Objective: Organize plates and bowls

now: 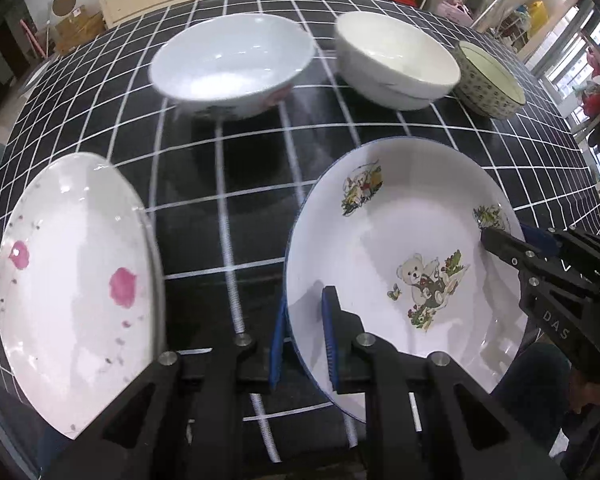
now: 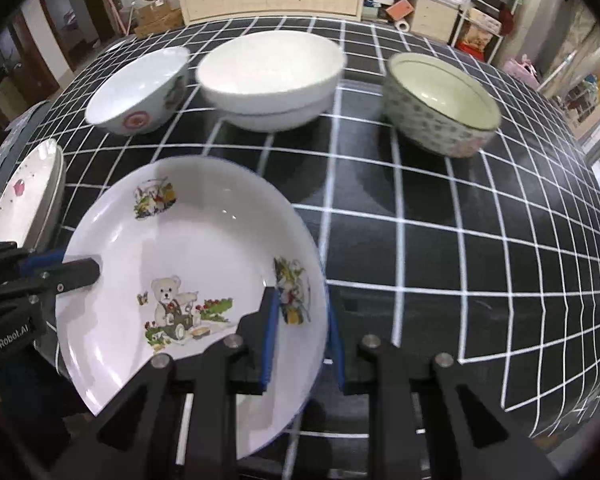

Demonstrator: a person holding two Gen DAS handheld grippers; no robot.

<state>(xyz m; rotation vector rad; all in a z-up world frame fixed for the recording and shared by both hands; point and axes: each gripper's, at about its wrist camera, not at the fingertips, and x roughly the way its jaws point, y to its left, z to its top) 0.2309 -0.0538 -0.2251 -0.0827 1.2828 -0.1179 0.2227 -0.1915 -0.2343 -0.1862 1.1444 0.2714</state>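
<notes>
A white plate with teddy-bear prints and a thin blue rim (image 1: 380, 248) (image 2: 204, 248) is held between both grippers over the black checked tablecloth (image 1: 228, 184). My left gripper (image 1: 305, 314) is shut on its left rim, with one blue pad inside the plate and one outside. My right gripper (image 2: 303, 320) is shut on the opposite rim and also shows in the left wrist view as the right gripper (image 1: 496, 242). The left gripper (image 2: 82, 271) appears at the plate's left edge in the right wrist view.
A white plate with pink flowers (image 1: 76, 288) (image 2: 24, 196) lies to the left. Behind stand a white bowl with a red mark (image 1: 232, 64) (image 2: 140, 92), a plain white bowl (image 1: 396, 60) (image 2: 272, 80) that seems stacked in another, and a speckled bowl (image 1: 492, 80) (image 2: 440, 104).
</notes>
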